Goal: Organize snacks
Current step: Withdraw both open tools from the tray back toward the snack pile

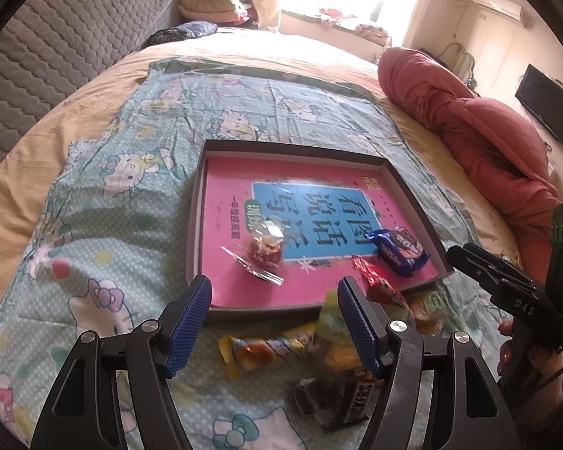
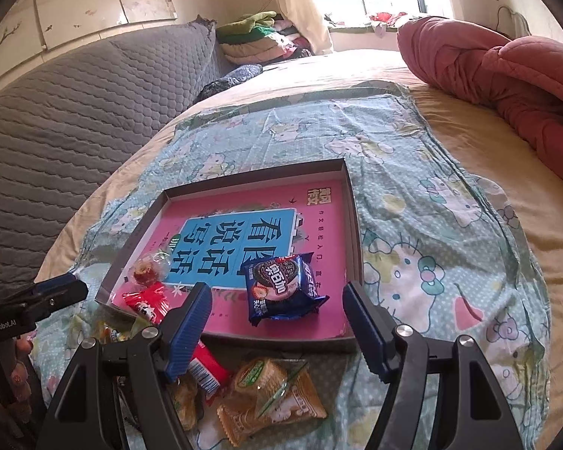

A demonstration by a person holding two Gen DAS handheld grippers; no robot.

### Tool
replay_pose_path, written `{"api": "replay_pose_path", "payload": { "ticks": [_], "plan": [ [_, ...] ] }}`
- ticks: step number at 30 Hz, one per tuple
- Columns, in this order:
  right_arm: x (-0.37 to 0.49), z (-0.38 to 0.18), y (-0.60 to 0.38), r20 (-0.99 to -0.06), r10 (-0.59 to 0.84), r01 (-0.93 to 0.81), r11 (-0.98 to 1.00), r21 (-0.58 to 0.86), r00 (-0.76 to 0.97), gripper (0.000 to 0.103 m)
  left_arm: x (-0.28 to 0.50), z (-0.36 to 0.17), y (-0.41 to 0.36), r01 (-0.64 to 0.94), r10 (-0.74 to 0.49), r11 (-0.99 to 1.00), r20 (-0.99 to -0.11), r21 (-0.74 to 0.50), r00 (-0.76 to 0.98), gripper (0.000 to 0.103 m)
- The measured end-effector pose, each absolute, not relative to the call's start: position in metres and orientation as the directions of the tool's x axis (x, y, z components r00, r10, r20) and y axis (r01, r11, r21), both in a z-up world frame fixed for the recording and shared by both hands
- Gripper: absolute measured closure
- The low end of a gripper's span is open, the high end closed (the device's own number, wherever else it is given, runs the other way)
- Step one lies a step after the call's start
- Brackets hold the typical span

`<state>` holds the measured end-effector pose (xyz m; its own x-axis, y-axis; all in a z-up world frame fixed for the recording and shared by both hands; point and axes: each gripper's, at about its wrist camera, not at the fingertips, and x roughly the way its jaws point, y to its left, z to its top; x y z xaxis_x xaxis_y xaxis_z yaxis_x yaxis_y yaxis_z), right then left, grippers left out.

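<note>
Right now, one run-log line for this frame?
left gripper: open, empty | right gripper: open, empty | tray: blue cookie pack, clear-wrapped candy inside | red packet on rim

The right tool [image 2: 277, 309] hangs over the near edge of a shallow dark tray [image 2: 351, 206], jaws wide apart and empty. The tray rests on a cartoon-cat cloth [image 2: 431, 247] spread on the bed [image 2: 480, 150] and holds a pink book [image 2: 319, 225]. On the book lie a blue cookie packet [image 2: 283, 285] and a clear-wrapped red sweet [image 2: 146, 272]. A red packet [image 2: 146, 305] overlaps the tray's near left rim. Tan biscuit packets [image 2: 266, 393] lie on the cloth before the tray. The left tool [image 2: 62, 292] shows at the left edge.
</note>
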<state>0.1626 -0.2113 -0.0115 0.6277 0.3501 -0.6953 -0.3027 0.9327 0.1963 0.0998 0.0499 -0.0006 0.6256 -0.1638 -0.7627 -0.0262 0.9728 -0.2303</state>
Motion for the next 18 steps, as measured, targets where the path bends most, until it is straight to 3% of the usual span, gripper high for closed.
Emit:
{"api": "replay_pose_path", "payload": {
  "ticks": [18],
  "plan": [
    [0.13, -0.011, -0.215, -0.714, 0.353, -0.285, 0.933, 0.22, 0.605, 0.031, 0.068, -0.014, 0.018, 0.03, -0.198, 0.975, -0.803, -0.219, 0.562, 0.032]
  ]
}}
